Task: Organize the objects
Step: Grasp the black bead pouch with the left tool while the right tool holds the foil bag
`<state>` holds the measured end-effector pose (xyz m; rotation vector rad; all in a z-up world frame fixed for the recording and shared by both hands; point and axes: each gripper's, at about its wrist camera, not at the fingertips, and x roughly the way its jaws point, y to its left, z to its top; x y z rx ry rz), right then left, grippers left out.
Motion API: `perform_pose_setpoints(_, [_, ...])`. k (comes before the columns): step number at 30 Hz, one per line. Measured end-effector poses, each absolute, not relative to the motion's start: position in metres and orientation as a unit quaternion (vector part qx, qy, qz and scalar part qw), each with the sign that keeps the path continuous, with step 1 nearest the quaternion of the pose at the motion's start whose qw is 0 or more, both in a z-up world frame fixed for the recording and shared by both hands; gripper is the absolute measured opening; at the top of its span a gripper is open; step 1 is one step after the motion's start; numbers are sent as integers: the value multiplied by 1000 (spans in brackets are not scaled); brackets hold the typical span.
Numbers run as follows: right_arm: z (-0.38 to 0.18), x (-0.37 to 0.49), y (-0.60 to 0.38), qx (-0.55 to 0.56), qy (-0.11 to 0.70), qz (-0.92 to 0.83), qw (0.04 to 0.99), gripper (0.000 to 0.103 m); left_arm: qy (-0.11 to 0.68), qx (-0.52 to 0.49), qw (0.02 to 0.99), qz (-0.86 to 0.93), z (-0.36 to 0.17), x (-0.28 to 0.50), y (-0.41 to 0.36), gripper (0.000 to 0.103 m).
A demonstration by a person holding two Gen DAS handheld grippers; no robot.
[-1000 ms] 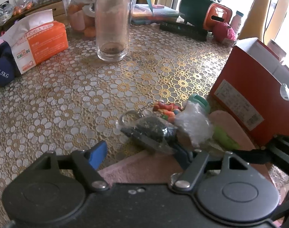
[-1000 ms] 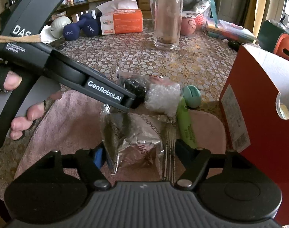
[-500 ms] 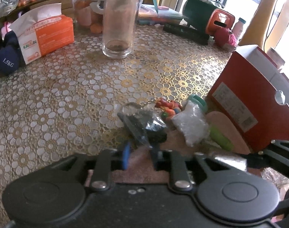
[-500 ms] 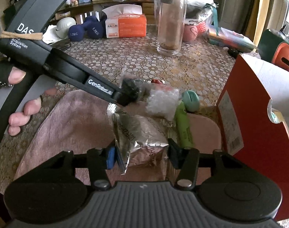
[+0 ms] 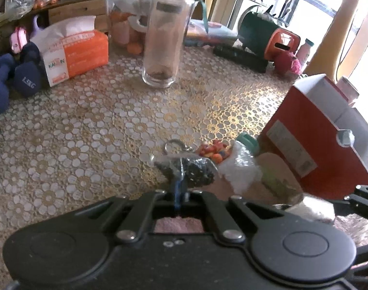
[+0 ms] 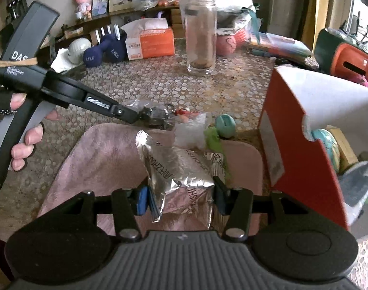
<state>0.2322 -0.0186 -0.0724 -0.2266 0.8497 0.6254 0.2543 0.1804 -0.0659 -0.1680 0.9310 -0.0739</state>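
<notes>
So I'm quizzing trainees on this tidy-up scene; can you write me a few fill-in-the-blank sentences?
1. The right gripper is shut on a crinkled ____ packet.
2. The left gripper pinches a clear bag of ____ contents.
3. The packet hangs over a ____ towel.
4. The tall glass jar stands ____ on the table.

Missing words: silver; dark; pink; upright

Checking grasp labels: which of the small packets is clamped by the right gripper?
The silver foil packet, between the right gripper's pads; the clear bag of dark contents hangs from the left gripper.
</notes>
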Motion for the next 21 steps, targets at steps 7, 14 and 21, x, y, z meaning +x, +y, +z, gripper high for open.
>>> perform_pose_setpoints(7, [-42, 218, -45, -95, 399, 301, 861, 51, 430, -73, 899, -39, -37, 233, 175, 0])
perform_pose_setpoints(14, [-3, 204, -76, -87, 380, 306, 869, 51, 410, -78, 908, -45, -6, 213, 170, 0])
perform_pose_setpoints(21, [22, 202, -108, -78, 368, 292, 879, 51, 427, -67, 901, -40, -2, 205, 160, 0])
